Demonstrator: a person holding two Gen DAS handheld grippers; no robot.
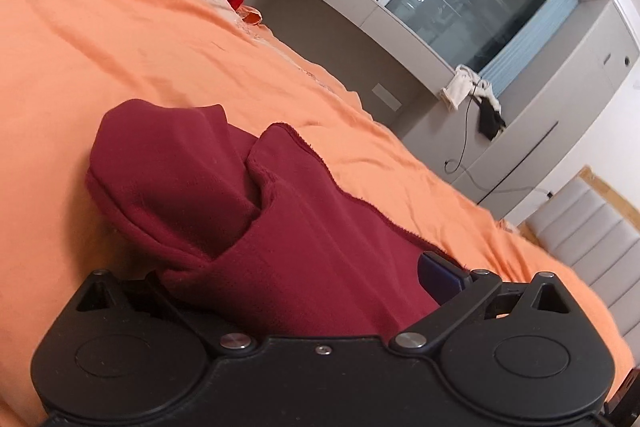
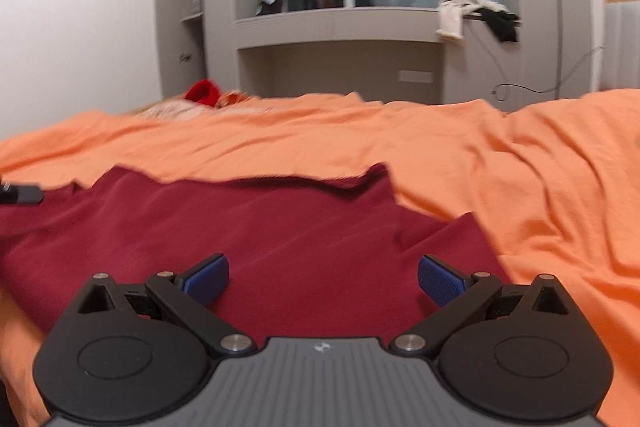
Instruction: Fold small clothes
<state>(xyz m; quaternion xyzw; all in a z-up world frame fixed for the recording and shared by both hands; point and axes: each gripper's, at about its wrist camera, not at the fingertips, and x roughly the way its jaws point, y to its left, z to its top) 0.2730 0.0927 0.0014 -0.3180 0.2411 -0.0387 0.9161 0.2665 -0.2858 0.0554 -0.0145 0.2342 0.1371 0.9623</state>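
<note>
A dark red garment [image 1: 224,195] lies bunched on the orange bedsheet [image 1: 100,47], with a rolled fold at its far left. My left gripper [image 1: 316,279] is open and the cloth is heaped between its fingers. Only the right blue pad [image 1: 438,277] shows, the left one being buried under fabric. In the right wrist view the same garment [image 2: 260,223] spreads flatter, its far edge wavy. My right gripper [image 2: 324,279] hovers low over the garment's near part, open, with both blue pads [image 2: 208,279] apart and nothing between them. A black piece [image 2: 22,195] at the left edge may be the other gripper.
A bright red item [image 2: 203,91] lies at the bed's far edge. Behind the bed stands a grey built-in cabinet [image 2: 340,59] with a window ledge, where white and black clothes [image 2: 476,15] hang. A padded headboard [image 1: 580,227] is at the right. Wrinkled orange sheet [image 2: 540,167] stretches rightward.
</note>
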